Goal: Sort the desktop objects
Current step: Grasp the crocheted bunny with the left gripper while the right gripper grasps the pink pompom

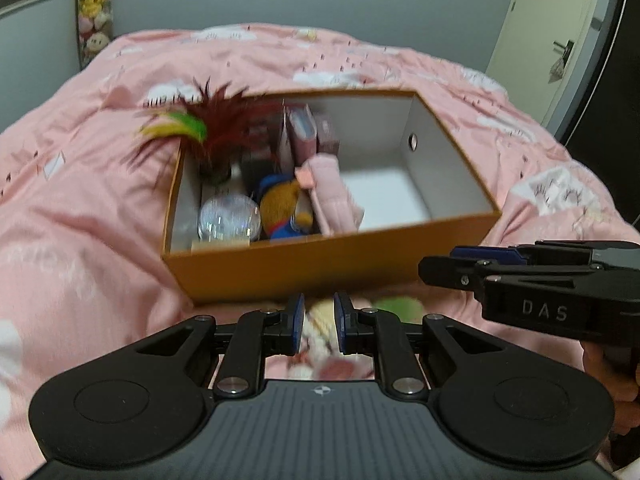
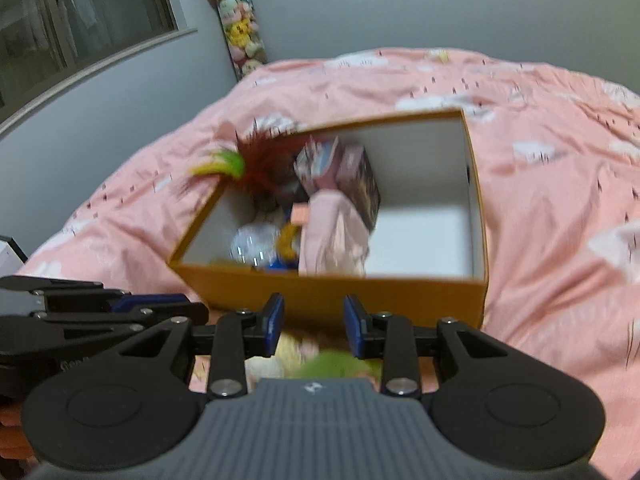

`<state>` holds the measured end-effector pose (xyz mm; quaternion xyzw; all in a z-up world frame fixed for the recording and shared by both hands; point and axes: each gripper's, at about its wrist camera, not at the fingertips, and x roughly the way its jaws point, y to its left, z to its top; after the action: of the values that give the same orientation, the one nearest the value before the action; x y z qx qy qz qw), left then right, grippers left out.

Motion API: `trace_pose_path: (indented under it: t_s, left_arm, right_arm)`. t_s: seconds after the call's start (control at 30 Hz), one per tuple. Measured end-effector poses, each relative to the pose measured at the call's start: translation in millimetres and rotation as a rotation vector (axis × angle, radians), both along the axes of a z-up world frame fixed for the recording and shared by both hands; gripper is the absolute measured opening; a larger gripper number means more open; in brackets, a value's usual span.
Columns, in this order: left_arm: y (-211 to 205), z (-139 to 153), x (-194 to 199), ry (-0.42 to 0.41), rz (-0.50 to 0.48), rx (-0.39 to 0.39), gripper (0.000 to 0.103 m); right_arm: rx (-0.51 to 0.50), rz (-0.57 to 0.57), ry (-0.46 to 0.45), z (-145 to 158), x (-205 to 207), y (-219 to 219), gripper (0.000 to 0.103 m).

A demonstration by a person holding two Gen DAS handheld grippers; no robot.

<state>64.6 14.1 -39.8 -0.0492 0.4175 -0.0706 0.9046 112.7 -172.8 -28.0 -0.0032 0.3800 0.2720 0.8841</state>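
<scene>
An open orange box point(image 1: 280, 268) point(image 2: 332, 292) lies on a pink bedspread. Its left half holds a red and green feather toy point(image 1: 216, 120) point(image 2: 256, 160), a glass ball point(image 1: 230, 218) point(image 2: 254, 244), a yellow and blue plush point(image 1: 284, 208), a pink folded item point(image 1: 334, 196) point(image 2: 336, 236) and small boxes point(image 1: 306, 132) point(image 2: 356, 176). My left gripper point(image 1: 319, 324) is part open, held just before the box over a blurred plush toy point(image 1: 320, 320). My right gripper point(image 2: 314, 326) is open above a pale and green plush point(image 2: 336, 364). Neither holds anything.
The pink bedspread point(image 1: 80, 200) point(image 2: 560, 220) surrounds the box. A hanging column of plush toys point(image 1: 94, 8) point(image 2: 242, 32) is at the far wall. A door point(image 1: 560, 40) is at the right, a window point(image 2: 80, 12) at the left. The box's right half point(image 1: 384, 196) is bare.
</scene>
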Motion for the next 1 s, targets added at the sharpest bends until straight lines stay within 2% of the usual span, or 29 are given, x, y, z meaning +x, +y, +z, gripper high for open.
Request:
trace_pose_path:
  t_s: [0.47, 0.73, 1.0]
  left_arm:
    - [0.1, -37.3, -9.5, 0.198, 0.035, 0.012, 0.018]
    - [7.2, -41.1, -10.5, 0.222, 0.05, -0.029, 0.018]
    - [15.8, -42.5, -9.1, 0.219, 0.062, -0.078, 0.018]
  right_arm:
    - [-0.108, -0.033, 0.151, -38.4, -8.5, 0.3, 0.037]
    - [-0.126, -0.054, 0.254, -61.5, -0.9, -5.3, 0.037]
    - [-0.129, -0.043, 0.263, -66.4, 0.7, -2.4, 0.037]
